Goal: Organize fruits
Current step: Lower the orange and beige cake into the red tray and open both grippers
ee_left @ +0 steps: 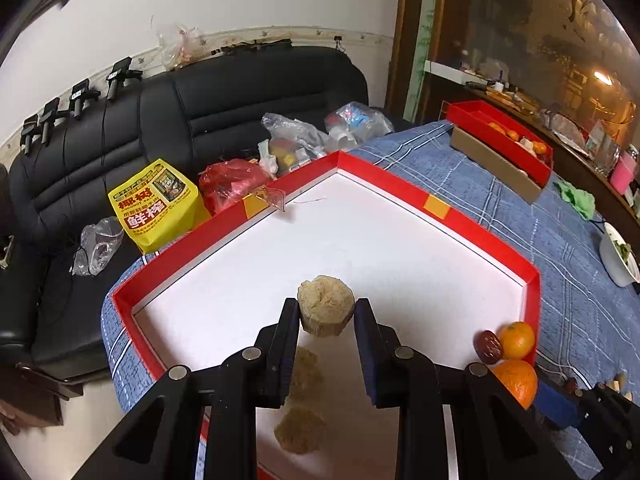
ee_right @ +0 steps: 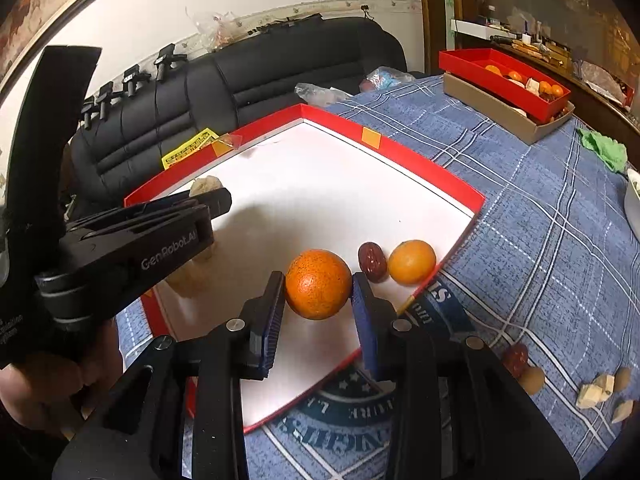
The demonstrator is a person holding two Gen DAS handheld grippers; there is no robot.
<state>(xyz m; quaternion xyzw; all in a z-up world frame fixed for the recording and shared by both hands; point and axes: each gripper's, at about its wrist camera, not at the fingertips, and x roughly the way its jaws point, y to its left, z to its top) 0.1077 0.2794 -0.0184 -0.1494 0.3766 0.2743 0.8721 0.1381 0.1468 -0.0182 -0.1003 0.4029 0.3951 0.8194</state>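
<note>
A wide red-rimmed tray with a white floor lies on the blue checked tablecloth. My left gripper is shut on a pale fibrous chunk, held above the tray floor. Two similar chunks lie below it. My right gripper is shut on a large orange over the tray's near right part. Just beyond it a red date and a smaller orange rest against the tray's right rim. In the right wrist view the left gripper reaches in from the left.
Loose pieces lie on the cloth right of the tray: a red date, a brown fruit and pale chunks. A red box of oranges sits on a cardboard box at the far right. A black sofa with bags stands behind.
</note>
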